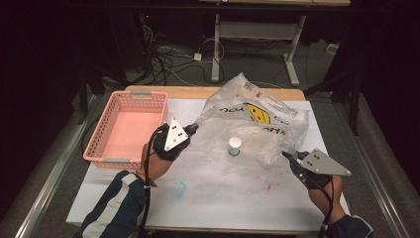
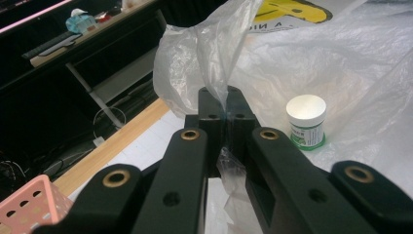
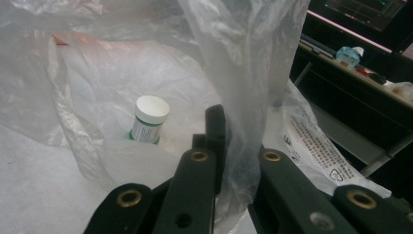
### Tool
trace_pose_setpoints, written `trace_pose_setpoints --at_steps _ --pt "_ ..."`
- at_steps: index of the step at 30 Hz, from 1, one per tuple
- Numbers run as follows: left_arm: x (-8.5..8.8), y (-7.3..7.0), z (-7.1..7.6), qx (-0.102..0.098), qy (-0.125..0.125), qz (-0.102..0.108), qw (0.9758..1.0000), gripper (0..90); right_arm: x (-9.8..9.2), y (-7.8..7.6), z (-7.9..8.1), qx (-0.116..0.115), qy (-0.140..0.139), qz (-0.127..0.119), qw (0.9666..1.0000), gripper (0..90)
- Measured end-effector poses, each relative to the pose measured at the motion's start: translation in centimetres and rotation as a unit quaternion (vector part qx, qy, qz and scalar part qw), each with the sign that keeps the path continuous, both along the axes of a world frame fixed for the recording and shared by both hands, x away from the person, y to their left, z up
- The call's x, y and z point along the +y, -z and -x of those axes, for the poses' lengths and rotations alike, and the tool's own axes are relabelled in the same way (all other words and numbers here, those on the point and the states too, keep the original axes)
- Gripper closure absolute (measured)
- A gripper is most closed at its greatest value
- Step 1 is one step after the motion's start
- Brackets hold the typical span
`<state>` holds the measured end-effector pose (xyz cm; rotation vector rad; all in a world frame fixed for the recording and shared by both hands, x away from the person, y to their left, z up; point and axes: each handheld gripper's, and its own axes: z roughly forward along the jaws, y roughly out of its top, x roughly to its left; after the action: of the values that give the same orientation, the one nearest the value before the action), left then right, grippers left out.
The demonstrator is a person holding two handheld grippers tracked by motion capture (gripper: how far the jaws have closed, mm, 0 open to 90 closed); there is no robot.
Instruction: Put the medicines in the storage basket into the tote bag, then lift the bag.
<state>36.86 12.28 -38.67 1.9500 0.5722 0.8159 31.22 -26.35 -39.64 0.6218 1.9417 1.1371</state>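
A clear plastic bag (image 1: 252, 124) with a yellow smiley print lies spread on the white table (image 1: 223, 198). A small white-lidded jar (image 1: 235, 145) with a green label stands upright inside the bag's mouth. My left gripper (image 1: 194, 128) is shut on the bag's left edge; the film (image 2: 219, 58) rises from between its closed jaws, with the jar (image 2: 306, 122) to their right. My right gripper (image 1: 286, 155) is shut on the bag's right edge; the film (image 3: 243, 73) runs up between its jaws, and the jar (image 3: 148, 119) stands beyond them to the left.
A pink plastic basket (image 1: 126, 126) sits at the table's left, its corner (image 2: 29, 204) close beside my left gripper. A faint blue ring mark (image 1: 179, 188) and reddish stains (image 1: 270, 186) lie on the near table surface. Cables and desk legs (image 1: 215, 44) stand beyond the far edge.
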Motion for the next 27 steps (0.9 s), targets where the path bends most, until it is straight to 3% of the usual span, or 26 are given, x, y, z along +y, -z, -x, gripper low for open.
trace_pose_setpoints --at_steps 6,13,16,23,27 --pt "0.6 0.1 -0.4 0.010 0.003 0.024 0.9997 86.1 0.3 -0.6 -0.4 -0.002 -0.006 -0.008 1.0000 90.0" --pt "0.9 -0.2 -0.4 0.010 -0.003 0.031 0.9995 86.0 0.5 -1.1 -0.1 -0.007 -0.014 0.000 0.9999 90.0" --pt "1.0 -0.4 -0.6 0.010 -0.007 0.029 0.9995 86.1 0.5 -1.7 0.0 -0.019 -0.015 0.003 0.9997 90.0" --pt "1.9 -2.0 0.1 -0.001 -0.017 0.042 0.9989 86.1 -0.1 -3.4 -0.1 -0.041 -0.012 -0.010 0.9990 90.0" --pt "2.1 -2.7 0.6 -0.005 -0.018 0.039 0.9991 86.1 -0.4 -4.1 -0.1 -0.044 -0.012 -0.019 0.9988 90.0"
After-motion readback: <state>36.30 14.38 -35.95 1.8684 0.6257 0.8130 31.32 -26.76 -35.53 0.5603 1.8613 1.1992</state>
